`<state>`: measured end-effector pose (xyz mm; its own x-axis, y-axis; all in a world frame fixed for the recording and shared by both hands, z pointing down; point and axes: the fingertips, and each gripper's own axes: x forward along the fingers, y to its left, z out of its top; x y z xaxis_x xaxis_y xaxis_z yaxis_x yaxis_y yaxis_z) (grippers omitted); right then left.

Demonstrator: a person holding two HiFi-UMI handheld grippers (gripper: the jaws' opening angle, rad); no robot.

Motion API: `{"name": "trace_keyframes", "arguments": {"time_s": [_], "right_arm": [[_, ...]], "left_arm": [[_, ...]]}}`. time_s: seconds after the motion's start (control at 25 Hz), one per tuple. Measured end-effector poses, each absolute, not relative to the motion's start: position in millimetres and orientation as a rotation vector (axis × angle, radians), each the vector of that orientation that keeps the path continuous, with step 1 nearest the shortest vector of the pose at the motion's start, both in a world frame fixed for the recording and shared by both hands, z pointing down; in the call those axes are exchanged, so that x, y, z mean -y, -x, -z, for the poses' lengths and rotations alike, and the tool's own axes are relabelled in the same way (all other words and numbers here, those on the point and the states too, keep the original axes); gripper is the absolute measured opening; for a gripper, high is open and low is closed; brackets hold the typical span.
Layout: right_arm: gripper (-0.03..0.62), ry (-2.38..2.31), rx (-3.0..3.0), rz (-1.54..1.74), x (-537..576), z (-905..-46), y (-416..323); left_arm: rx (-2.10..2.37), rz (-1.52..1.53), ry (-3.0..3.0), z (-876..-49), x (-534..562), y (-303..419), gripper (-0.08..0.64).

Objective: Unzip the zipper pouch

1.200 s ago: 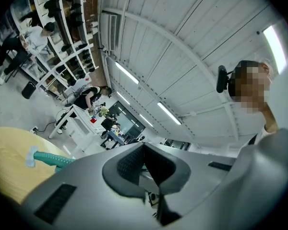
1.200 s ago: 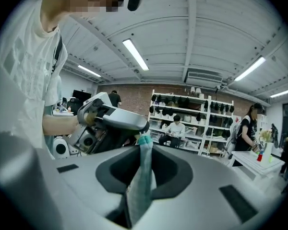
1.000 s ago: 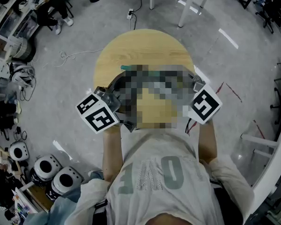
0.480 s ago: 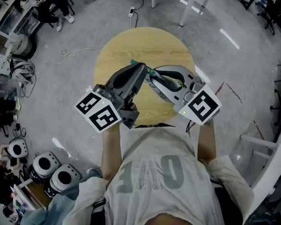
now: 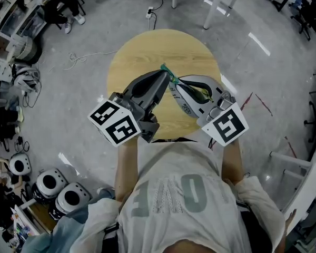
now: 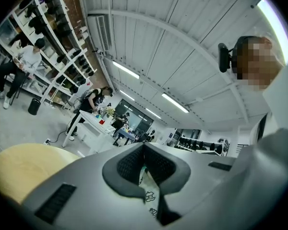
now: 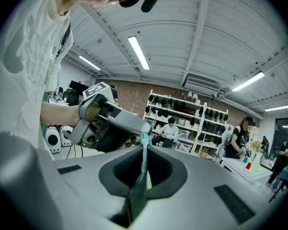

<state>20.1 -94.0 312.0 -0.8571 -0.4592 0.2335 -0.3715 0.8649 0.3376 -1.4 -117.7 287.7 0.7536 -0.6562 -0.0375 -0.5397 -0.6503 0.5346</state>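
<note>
While both tools are clamped, the task stands at the grip-and-brace step, with the pull along the zipper judged not yet begun. The left gripper (image 6: 144, 164) has its jaws fully together on the zipper pouch (image 6: 149, 198), whose white, cartoon-printed fabric is pinched between the pads. The right gripper (image 7: 140, 176) has just been closing its jaws further and is now clamped on a teal strip (image 7: 143, 150). This strip runs straight out from its pads to the tip of the left gripper just ahead. It is probably the zipper pull or the zipper tape; which one cannot be told.

The pouch therefore hangs between the two sets of tips, over the round wooden table (image 5: 147, 51) that lies below and ahead of the grippers. It appears lifted clear of the tabletop.

Pose: the grippers converge nearly tip to tip in a V in front of the person's chest, marker cubes nearest the body. The left one is held about level and the right one dips slightly. A hand (image 7: 89, 111) wraps the left gripper's handle.

Next move, as a judgement: the left gripper anchors the fabric while the right draws the strip away along the zipper line. The fabric must stay taut so that the slider runs rather than the pouch slipping from the pads.
</note>
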Motion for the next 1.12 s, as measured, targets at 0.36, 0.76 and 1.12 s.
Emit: {"name": "trace_keyframes", "arguments": {"time_s": [0.36, 0.76, 1.12], "right_arm": [[0.032, -0.733, 3.006, 0.264, 75, -277, -24], [0.031, -0.713, 3.073, 0.283, 56, -246, -43], [0.032, -0.729, 3.029, 0.269, 53, -254, -43]], "left_arm": [[1.038, 0.254, -2.424, -302, 121, 18, 0.025], [1.289, 0.241, -2.355, -310, 126, 86, 0.025], [1.321, 0.207, -2.375, -311, 126, 85, 0.025]]}}
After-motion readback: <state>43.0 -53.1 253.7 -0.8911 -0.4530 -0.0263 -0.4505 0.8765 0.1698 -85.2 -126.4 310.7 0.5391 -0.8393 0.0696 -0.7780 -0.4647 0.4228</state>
